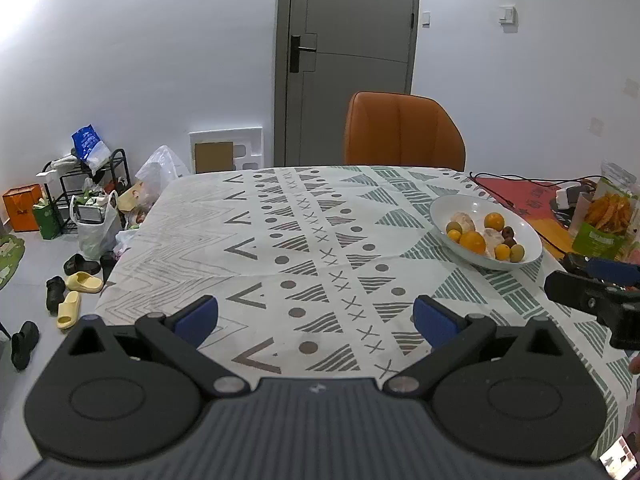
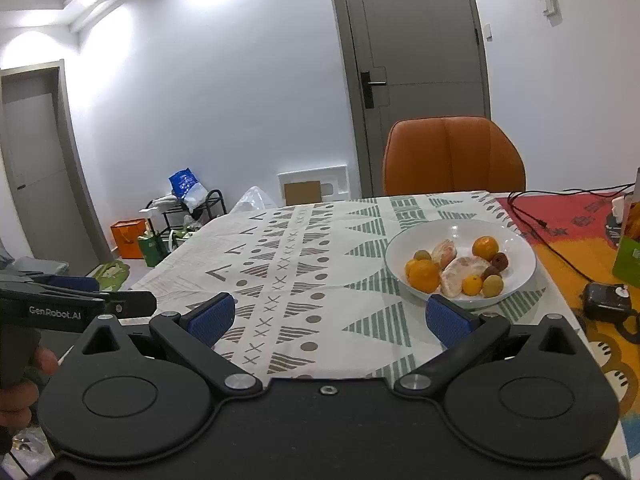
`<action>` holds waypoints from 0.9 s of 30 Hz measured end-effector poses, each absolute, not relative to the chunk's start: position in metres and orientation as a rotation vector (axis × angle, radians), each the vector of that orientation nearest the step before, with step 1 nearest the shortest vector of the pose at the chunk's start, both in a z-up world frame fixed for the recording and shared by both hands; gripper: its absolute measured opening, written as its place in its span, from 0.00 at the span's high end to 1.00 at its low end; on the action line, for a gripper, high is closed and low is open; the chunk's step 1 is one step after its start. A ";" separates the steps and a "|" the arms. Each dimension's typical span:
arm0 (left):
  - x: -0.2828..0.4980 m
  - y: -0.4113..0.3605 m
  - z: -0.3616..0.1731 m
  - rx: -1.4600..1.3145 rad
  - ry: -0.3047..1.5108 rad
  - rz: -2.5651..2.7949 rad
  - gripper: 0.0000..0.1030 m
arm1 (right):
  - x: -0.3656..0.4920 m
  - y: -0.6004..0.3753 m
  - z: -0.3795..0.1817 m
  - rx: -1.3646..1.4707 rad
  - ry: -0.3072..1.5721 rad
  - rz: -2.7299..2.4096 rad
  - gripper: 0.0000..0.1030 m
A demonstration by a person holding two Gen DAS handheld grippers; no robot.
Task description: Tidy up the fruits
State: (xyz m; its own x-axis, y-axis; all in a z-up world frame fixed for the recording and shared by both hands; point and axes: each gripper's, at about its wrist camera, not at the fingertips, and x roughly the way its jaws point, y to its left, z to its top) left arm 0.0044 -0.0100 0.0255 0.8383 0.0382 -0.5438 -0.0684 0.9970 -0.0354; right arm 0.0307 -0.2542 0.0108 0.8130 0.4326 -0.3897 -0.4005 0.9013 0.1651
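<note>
So both grippers are just hanging over the near edge of the table, nothing in either one. The left gripper (image 1: 316,316) has its 2 blue pads spread wide with only patterned tablecloth (image 1: 280,240) between them. Same deal for the right gripper (image 2: 330,316): jaws wide apart, empty. From the right wrist view you can see the left one off to its left side, held by a hand (image 2: 24,380).

Just ahead of the right gripper's right-hand pad sits the white bowl (image 2: 520,276), its near rim almost at the fingertip. For the left gripper, the bowl is further off, ahead and well to the right. All the fruit I can see is in it: 2 bigger oranges (image 2: 424,276), a couple of small yellow-orange ones, 2 peeled citrus pieces (image 2: 460,270), some greenish round fruits (image 2: 493,286) and 2 dark reddish ones (image 2: 500,261).

Past the bowl there's a black cable (image 2: 536,216) on a red mat, then the orange chair (image 2: 452,156) and the grey door behind it.

Progress-wise? My guess is it's either barely begun or basically done. Everything's piled together unsorted in 1 bowl, and I can't spot a second container to sort into.
</note>
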 end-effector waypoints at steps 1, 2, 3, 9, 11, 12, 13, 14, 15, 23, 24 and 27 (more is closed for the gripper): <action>0.004 -0.009 0.025 -0.055 0.574 0.057 0.00 | 0.031 -0.254 0.010 0.080 0.435 0.449 0.00; 0.004 -0.009 0.025 -0.055 0.574 0.058 0.00 | 0.031 -0.255 0.010 0.082 0.434 0.451 0.00; 0.004 -0.008 0.025 -0.056 0.574 0.059 0.00 | 0.031 -0.254 0.010 0.082 0.434 0.450 0.00; 0.004 -0.006 0.024 -0.062 0.580 0.065 0.00 | 0.031 -0.255 0.008 0.081 0.435 0.446 0.00; 0.004 -0.006 0.023 -0.063 0.582 0.065 0.00 | 0.031 -0.255 0.008 0.082 0.435 0.445 0.00; 0.004 -0.007 0.024 -0.061 0.582 0.065 0.00 | 0.031 -0.256 0.008 0.083 0.434 0.445 0.00; 0.004 -0.007 0.024 -0.061 0.581 0.064 0.00 | 0.031 -0.256 0.008 0.084 0.433 0.444 0.00; 0.003 -0.007 0.024 -0.059 0.580 0.062 0.00 | 0.033 -0.256 0.008 0.084 0.433 0.442 0.00; 0.003 -0.007 0.024 -0.058 0.578 0.060 0.00 | 0.033 -0.256 0.008 0.085 0.432 0.439 0.00; 0.002 -0.008 0.025 -0.058 0.572 0.057 0.00 | 0.033 -0.257 0.008 0.094 0.429 0.439 0.00; 0.002 -0.008 0.025 -0.059 0.571 0.057 0.00 | 0.033 -0.257 0.008 0.093 0.428 0.439 0.00; 0.002 -0.009 0.026 -0.055 0.575 0.057 0.00 | 0.033 -0.259 0.008 0.099 0.428 0.435 0.00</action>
State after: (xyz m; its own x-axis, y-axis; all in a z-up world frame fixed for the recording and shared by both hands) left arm 0.0019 -0.0088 0.0256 0.8379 0.0388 -0.5444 -0.0698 0.9969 -0.0363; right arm 0.0326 -0.2587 0.0075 0.8198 0.4281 -0.3804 -0.3870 0.9037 0.1830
